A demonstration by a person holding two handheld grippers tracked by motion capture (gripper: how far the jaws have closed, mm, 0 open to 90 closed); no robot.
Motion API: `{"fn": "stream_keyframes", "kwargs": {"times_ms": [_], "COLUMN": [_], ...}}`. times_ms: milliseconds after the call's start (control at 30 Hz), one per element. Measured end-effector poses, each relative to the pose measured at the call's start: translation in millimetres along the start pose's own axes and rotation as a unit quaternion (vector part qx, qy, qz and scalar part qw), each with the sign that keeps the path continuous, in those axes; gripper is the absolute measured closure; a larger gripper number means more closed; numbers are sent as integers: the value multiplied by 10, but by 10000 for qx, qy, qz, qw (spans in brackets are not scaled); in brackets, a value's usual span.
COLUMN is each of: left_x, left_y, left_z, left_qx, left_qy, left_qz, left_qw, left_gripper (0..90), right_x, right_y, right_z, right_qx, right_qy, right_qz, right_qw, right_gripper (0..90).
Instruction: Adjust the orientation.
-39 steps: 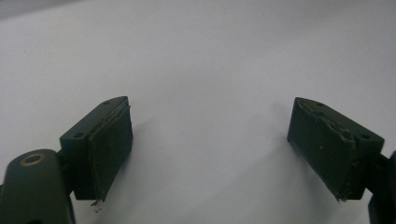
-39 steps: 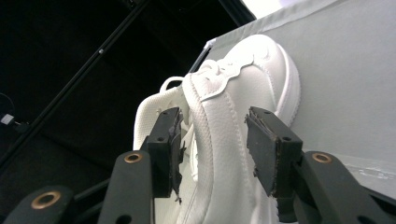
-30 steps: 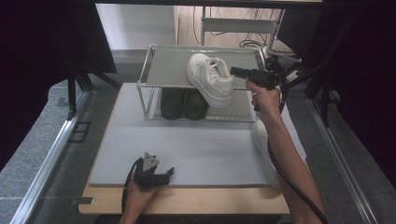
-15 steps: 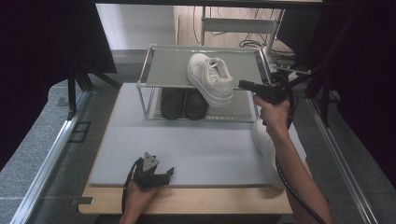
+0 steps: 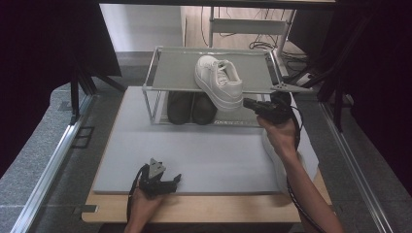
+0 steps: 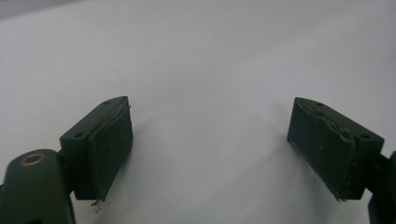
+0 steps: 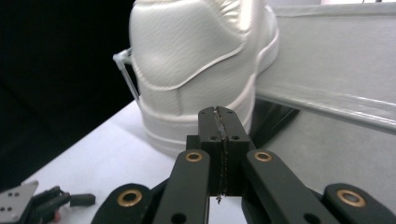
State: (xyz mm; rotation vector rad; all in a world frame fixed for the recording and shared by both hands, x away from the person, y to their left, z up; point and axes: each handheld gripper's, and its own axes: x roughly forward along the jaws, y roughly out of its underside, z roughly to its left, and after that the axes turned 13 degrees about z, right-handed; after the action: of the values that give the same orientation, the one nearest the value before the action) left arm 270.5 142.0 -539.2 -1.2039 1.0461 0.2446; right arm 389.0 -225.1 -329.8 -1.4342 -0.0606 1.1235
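Note:
A white sneaker (image 5: 219, 80) lies on the top shelf of a wire rack (image 5: 175, 73), its heel end overhanging the shelf's front edge. In the right gripper view the sneaker's heel (image 7: 196, 60) stands just beyond my right gripper (image 7: 219, 116), apart from it. The right gripper (image 5: 248, 103) hangs at the rack's front right, just under the sneaker; its jaws have just been closing and are shut with nothing between them. My left gripper (image 5: 175, 180) rests on the grey mat (image 5: 204, 150) at the near edge. Its jaws stand wide open over bare mat (image 6: 210, 149).
A pair of black shoes (image 5: 192, 109) stands on the rack's lower level. Something white, perhaps a second shoe (image 5: 272, 160), lies on the mat's right side, partly under the right forearm. The left gripper (image 7: 46, 200) also shows low in the right gripper view.
The right gripper came down and nearer along the rack's right front, from shelf height to just below the sneaker, and its jaws shut. The left gripper stayed put.

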Motion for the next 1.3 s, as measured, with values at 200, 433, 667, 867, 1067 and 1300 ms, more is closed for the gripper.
{"fn": "stream_keyframes", "kwargs": {"times_ms": [200, 433, 667, 867, 1067, 1300], "left_x": [0, 0, 0, 0, 0, -1], "left_y": [0, 0, -1, -1, -1, -1], "left_z": [0, -1, 0, -1, -1, -1], "left_qx": [-2, -4, -5, -6, -6, -3], "left_qy": [1, -2, -2, -3, -5, -5], "left_qz": [0, -1, 2, 2, 4, 4], "left_qw": [10000, 10000, 10000, 10000, 10000, 10000], "left_gripper": [144, 144, 144, 144, 144, 145], "right_x": [45, 90, 106, 184, 316, 472], "right_y": [49, 98, 70, 28, -43, -115], "right_z": [47, 110, 118, 165, 219, 229], "right_qx": [-125, -293, -274, -326, -371, -339], "right_qy": [-67, -134, -172, -241, -309, -356], "right_qz": [53, 159, 146, 187, 235, 271], "right_qw": [9999, 9994, 9994, 9990, 9986, 9984], "right_gripper": [900, 900, 900, 900, 900, 900]}}
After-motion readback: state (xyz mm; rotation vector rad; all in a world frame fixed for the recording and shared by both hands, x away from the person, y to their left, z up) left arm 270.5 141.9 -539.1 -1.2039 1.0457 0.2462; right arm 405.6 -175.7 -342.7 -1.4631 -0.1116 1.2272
